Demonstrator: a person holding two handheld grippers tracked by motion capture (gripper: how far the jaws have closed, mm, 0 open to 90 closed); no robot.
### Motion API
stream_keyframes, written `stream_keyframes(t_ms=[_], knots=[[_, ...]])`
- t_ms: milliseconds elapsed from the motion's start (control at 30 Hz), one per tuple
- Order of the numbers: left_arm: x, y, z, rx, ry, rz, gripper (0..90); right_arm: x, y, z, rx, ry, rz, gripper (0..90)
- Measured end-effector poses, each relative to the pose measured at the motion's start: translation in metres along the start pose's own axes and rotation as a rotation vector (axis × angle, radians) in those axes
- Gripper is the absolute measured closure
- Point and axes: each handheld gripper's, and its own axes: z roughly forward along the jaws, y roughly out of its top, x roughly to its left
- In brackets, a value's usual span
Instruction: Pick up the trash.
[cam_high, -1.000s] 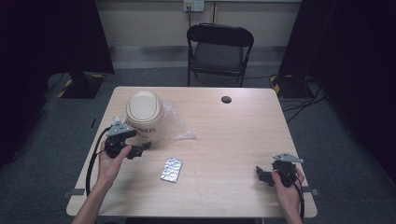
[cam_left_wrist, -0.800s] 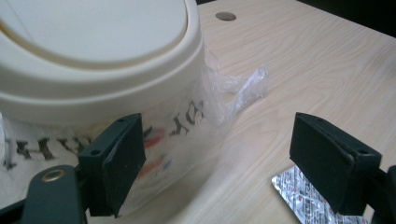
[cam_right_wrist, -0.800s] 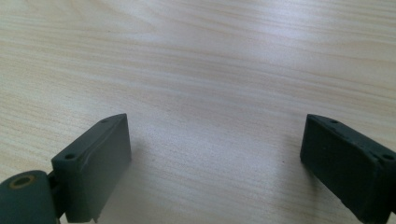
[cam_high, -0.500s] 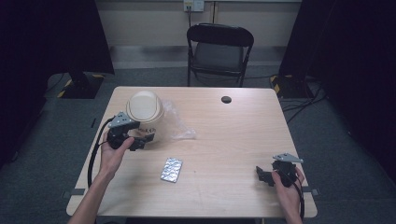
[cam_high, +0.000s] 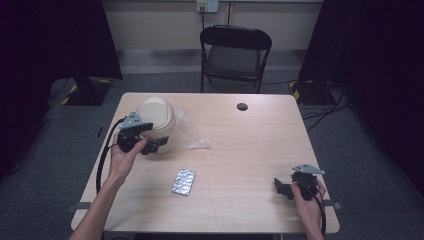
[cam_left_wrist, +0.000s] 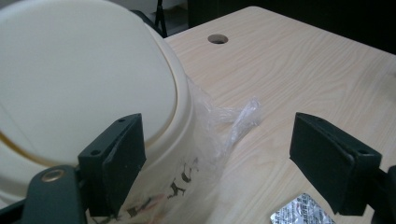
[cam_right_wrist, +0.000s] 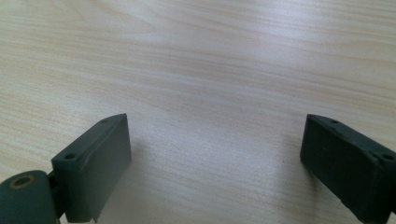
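- Cream round plastic tub with lid (cam_high: 156, 120), near the surface's far-left corner: probably light, stiff, smooth; take it across the lid's rim.
- Crinkly clear plastic wrap (cam_high: 189, 134) clings beside; slippery.
- Left tool (cam_high: 150, 144) released beside the tub; right tool (cam_high: 285, 188) released, near-right corner.

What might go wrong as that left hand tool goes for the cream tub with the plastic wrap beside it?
The left gripper stands open beside the cream tub, one of its fingers close against the rounded wall, so a grab there may slip or tip the tub. The loose plastic wrap lies between the fingers and could get pinched instead. The blister pack nearby might be knocked aside.
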Motion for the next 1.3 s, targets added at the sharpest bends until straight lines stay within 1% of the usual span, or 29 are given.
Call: stream_keyframes(t_ms=[100,167,200,233,300,333,367,500,567,600,700,733,800,867,967,1067,1133,1167,1200,1267,1300], knots=[[0.005,0.007,0.007,0.004,0.01,-0.001,17.9,0.0,0.0,0.0,0.0,0.0,0.0,8.1],[0.008,0.007,0.012,0.02,0.002,-0.008,17.8,0.0,0.0,0.0,0.0,0.0,0.0,8.1],[0.008,0.007,0.012,0.02,0.002,-0.008,18.0,0.0,0.0,0.0,0.0,0.0,0.0,8.1],[0.011,0.005,0.018,0.042,0.008,-0.002,18.2,0.0,0.0,0.0,0.0,0.0,0.0,8.1],[0.012,0.004,0.021,0.05,0.012,-0.005,18.5,0.0,0.0,0.0,0.0,0.0,0.0,8.1],[0.015,0.002,0.024,0.06,0.019,-0.011,18.3,0.0,0.0,0.0,0.0,0.0,0.0,8.1],[0.017,0.002,0.026,0.061,0.018,-0.011,18.3,0.0,0.0,0.0,0.0,0.002,-0.001,8.1],[0.021,0.0,0.03,0.067,0.012,-0.019,19.0,0.0,0.0,0.0,0.0,0.0,0.0,8.1],[0.025,-0.001,0.031,0.072,0.027,-0.01,21.4,0.0,0.0,0.0,0.0,0.0,0.0,8.1],[0.026,-0.001,0.032,0.066,0.028,-0.015,22.1,0.0,0.0,0.0,0.0,0.0,0.0,8.1],[0.028,-0.002,0.031,0.068,0.028,-0.015,22.0,0.0,0.0,0.0,0.0,0.0,0.0,8.1],[0.028,-0.002,0.031,0.071,0.034,-0.018,22.0,0.0,0.0,0.0,0.0,0.001,-0.001,8.1],[0.029,-0.002,0.031,0.069,0.03,-0.02,21.6,0.0,0.0,0.0,0.0,0.0,0.0,8.1],[0.027,-0.002,0.029,0.073,0.021,-0.022,19.3,0.0,0.0,0.0,0.0,0.0,0.0,8.1],[0.024,-0.001,0.027,0.066,0.011,-0.017,19.1,0.0,0.0,0.0,0.0,0.0,0.0,8.1],[0.019,-0.001,0.021,0.043,-0.005,-0.015,19.0,0.0,0.0,0.0,0.0,0.001,-0.001,8.1],[0.014,0.001,0.014,0.035,-0.002,-0.012,19.0,0.0,0.0,0.0,0.0,0.001,-0.001,8.1],[0.014,0.001,0.014,0.035,-0.002,-0.012,19.1,0.0,0.0,0.0,0.0,0.001,-0.001,8.1],[0.009,0.003,0.008,0.022,-0.008,-0.016,19.2,0.0,0.0,0.0,0.0,0.0,0.0,8.1],[0.005,0.005,0.001,0.001,-0.007,-0.01,19.4,0.0,0.0,0.0,0.0,0.0,0.0,8.1],[0.005,0.005,0.001,0.001,-0.007,-0.01,19.6,0.0,0.0,0.0,0.0,0.0,0.0,8.1]])
